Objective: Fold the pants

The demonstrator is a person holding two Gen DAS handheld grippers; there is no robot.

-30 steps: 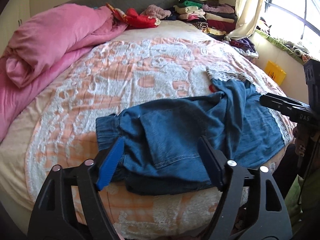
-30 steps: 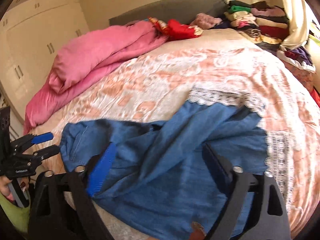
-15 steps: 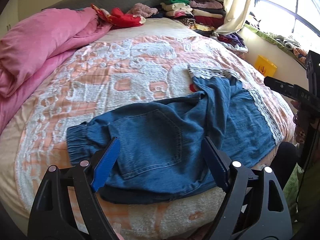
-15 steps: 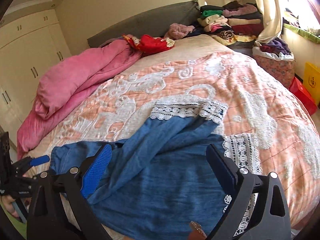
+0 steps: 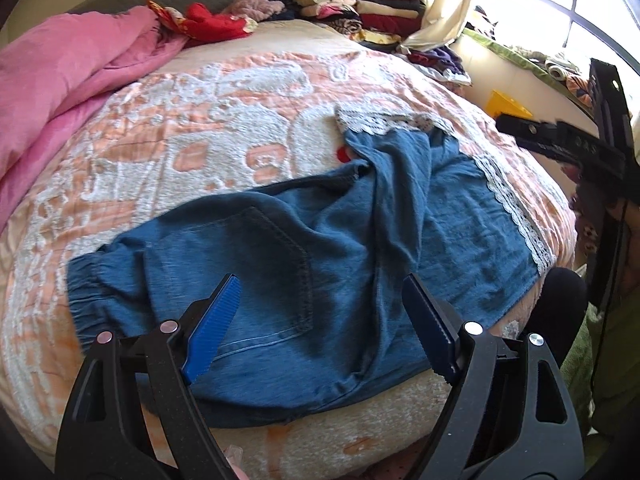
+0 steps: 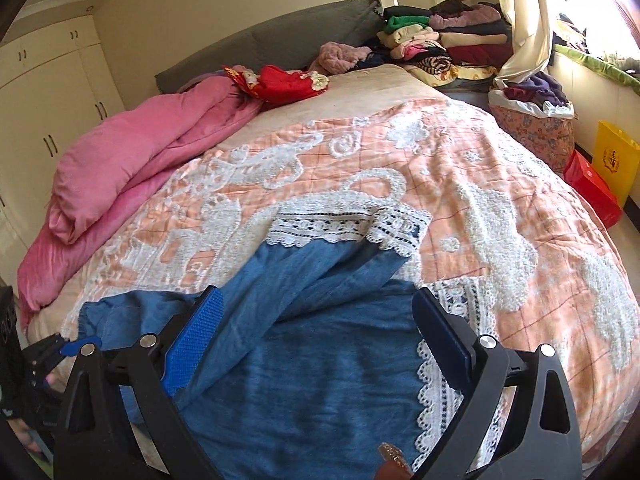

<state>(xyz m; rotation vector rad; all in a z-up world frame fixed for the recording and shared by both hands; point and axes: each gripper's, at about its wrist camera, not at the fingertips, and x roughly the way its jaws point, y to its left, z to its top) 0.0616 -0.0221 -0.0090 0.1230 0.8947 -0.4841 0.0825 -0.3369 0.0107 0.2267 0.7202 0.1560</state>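
The blue pants (image 5: pixel 304 264) lie rumpled across the near edge of the bed (image 5: pixel 224 128), waistband and back pocket toward the left gripper (image 5: pixel 320 328), lace-trimmed leg ends reaching up the patterned bedspread. One leg is folded over the other in a loose ridge, its white lace cuff (image 6: pixel 348 224) spread flat further up the bed. The left gripper hangs above the seat of the pants, its blue pads spread wide and nothing pinched between them. The right gripper (image 6: pixel 316 340) hovers over the leg section, its jaws also standing wide apart, cloth below them but not clamped.

Around the pants: a pink duvet (image 6: pixel 132 160) is bundled along the far left side of the bed, a red garment (image 6: pixel 280 82) lies up by the grey headboard (image 6: pixel 272 40), and a stack of folded clothes (image 6: pixel 432 44) sits at the top corner by the curtain. Cream wardrobe doors (image 6: pixel 48 92) line the left wall. On the floor to the right stand a yellow bag (image 6: pixel 616 160) with a gold emblem too small to read and a red box (image 6: pixel 592 188). In the left wrist view the other gripper's black arm shows white letters, roughly "DAS".
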